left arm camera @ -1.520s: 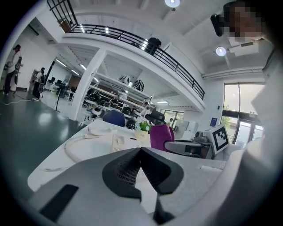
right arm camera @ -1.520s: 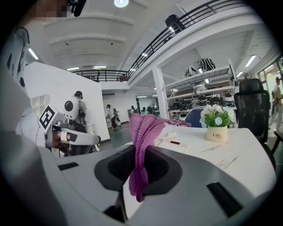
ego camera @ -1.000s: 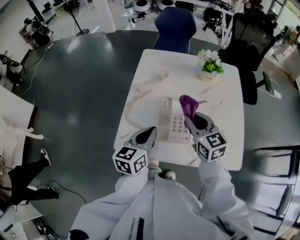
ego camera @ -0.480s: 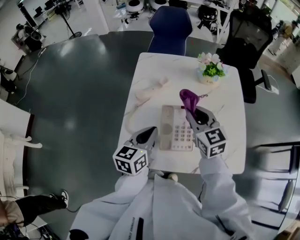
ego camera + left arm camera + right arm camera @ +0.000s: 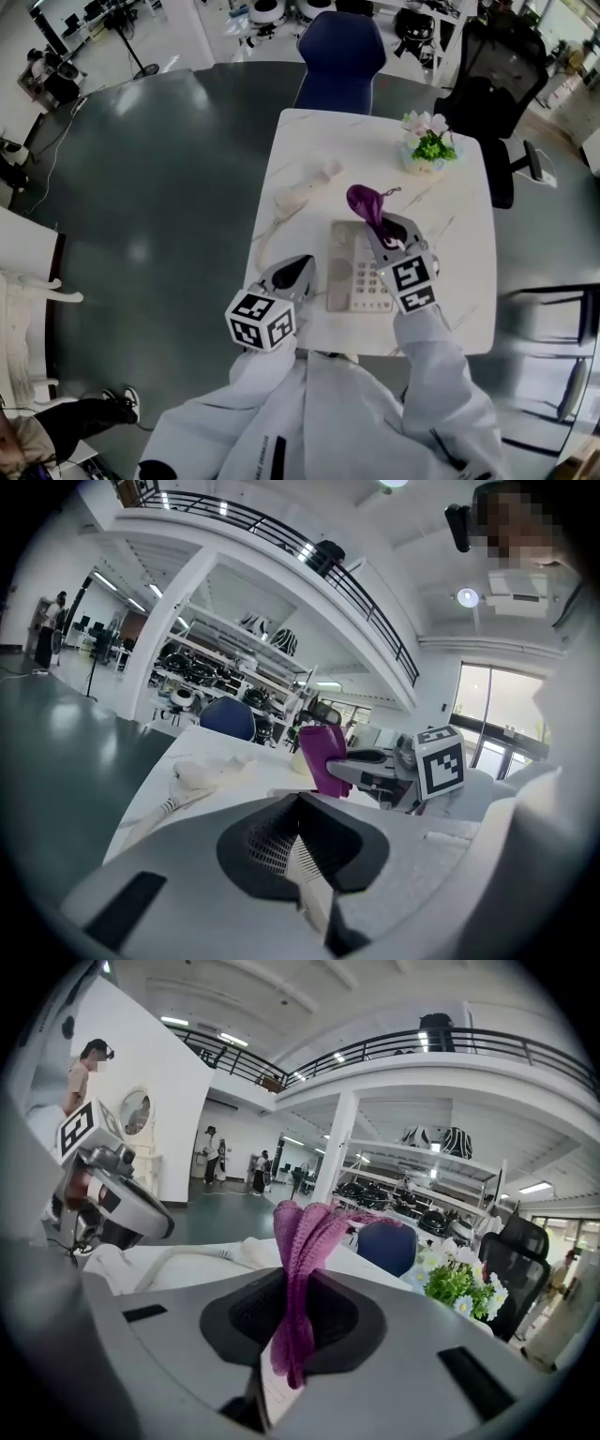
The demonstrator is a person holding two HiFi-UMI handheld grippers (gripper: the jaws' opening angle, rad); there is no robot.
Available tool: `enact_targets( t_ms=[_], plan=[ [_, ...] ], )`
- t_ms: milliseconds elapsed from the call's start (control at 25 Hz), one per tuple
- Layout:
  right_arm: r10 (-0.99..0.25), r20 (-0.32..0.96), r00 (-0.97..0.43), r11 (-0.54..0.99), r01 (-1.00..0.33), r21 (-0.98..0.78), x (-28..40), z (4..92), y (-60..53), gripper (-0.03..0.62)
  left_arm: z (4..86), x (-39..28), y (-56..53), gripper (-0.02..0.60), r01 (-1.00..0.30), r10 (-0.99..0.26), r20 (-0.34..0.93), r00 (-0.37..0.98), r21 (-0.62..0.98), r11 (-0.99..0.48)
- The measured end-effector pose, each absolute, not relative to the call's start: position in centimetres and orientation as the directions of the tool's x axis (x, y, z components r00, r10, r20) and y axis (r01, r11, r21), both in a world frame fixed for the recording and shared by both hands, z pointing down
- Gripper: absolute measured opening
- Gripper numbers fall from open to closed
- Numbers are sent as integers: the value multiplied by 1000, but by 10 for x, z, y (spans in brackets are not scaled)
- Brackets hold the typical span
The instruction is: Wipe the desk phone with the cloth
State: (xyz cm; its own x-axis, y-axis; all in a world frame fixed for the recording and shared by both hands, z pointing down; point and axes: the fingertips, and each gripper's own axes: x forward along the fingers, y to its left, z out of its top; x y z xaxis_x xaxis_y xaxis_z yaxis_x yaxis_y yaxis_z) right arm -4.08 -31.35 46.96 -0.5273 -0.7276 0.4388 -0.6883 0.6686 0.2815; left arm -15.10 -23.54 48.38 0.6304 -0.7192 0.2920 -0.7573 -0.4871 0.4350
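Purple knit cloth (image 5: 365, 201) stands out against the pale grey of my right gripper (image 5: 376, 223), its fingers (image 5: 150, 1335) hollowed in black at the centre. My left gripper (image 5: 302, 267) wears the same grey, with dark ribbed pads (image 5: 272, 841). Each carries a cube of black-and-white square markers. At centre frame the desk phone (image 5: 343, 274) is cream with pale keys, and its handset (image 5: 305, 192) matches. The tabletop (image 5: 309, 141) is white marble with faint grey veins. At upper right are pink-and-white flowers (image 5: 429, 131) over green leaves, at top centre a navy chair (image 5: 339, 47), beside it a black office chair (image 5: 506, 75). The floor (image 5: 159, 187) is glossy dark grey, my sleeves (image 5: 281, 422) white.
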Motion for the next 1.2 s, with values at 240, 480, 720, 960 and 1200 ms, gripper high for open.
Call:
enact_targets(
  t_ms=[240,480,720,960,1200],
  plan=[
    [-688,504,-522,706,-644,295,-57,494,-314,38,490,-156,-243,-3,-744,-703,296,647,445,-498],
    [-641,571,-512,735,-625,264,-65,513,-310,38,496,-158,-245,-3,-731,-684,300,664,453,-511],
    [-585,641,-497,763,-605,227,-70,529,-304,38,501,-162,-245,-2,-721,-670,306,676,464,-515],
    [-557,671,-489,767,-612,192,-71,537,-304,38,506,-164,-245,-2,-719,-671,304,677,470,-512],
    [-536,689,-488,776,-605,175,-72,540,-299,38,505,-162,-240,-2,-718,-670,301,678,469,-515]
  ],
)
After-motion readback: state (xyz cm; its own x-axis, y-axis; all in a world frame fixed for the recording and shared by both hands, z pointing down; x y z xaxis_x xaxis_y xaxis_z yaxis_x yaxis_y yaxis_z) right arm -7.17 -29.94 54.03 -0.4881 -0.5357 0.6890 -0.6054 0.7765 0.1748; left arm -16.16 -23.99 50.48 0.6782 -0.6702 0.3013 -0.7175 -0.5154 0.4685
